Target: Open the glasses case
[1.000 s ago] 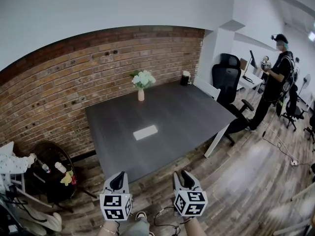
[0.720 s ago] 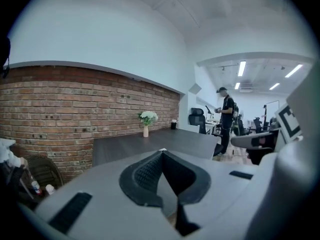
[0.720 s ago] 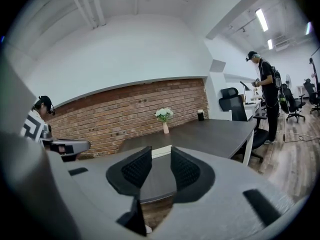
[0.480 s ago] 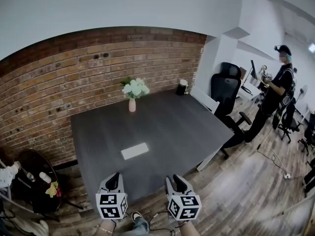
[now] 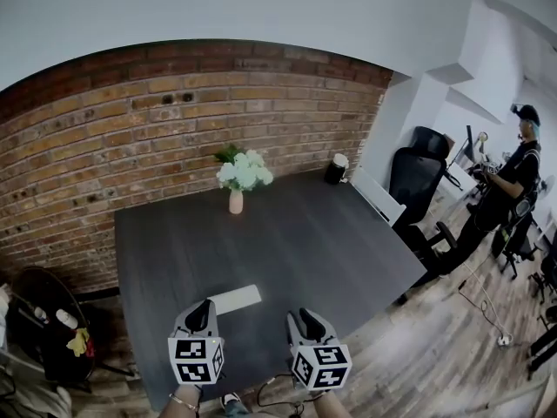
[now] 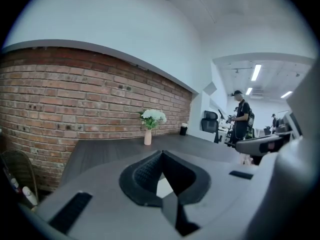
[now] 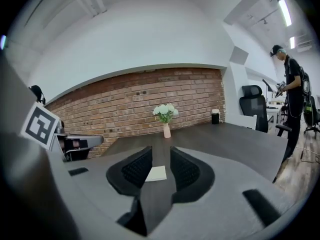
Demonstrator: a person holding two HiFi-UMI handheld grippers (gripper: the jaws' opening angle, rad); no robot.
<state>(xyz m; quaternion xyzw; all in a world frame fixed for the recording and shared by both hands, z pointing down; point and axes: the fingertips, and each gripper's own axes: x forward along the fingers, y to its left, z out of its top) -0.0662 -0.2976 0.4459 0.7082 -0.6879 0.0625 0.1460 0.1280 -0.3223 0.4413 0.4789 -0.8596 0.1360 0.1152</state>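
A dark bench (image 5: 287, 233) fills the middle of a brick-walled office, and at its near edge the work of opening the glasses case has yet to begin. The left hand-held gripper (image 5: 206, 310) hovers over the near edge with its jaw tips brought together and nothing gripped. The right hand-held gripper (image 5: 306, 319) is held level with it, well off to the side; its jaws stand wide apart, though they have just been closing a little, and nothing lies between them. Just beyond the left one, near but apart from both, the glasses case (image 5: 235, 300) lies flat on the bench close to the near edge. It shows as a slim, pale rectangle with its lid down and no gap along its edge. Neither tool touches it. The whole job appears to remain: reaching the case, steadying it and lifting the lid. Which side carries the hinge cannot be told at this range. Farther back, a small vase (image 5: 236, 202) of white flowers (image 5: 244, 172) stands near the far edge, and a dark cup (image 5: 336, 171) sits at the far right corner. Behind them runs the brick wall (image 5: 130, 120). To the right, past a black office chair (image 5: 418, 177), a person (image 5: 509, 190) stands at another desk.
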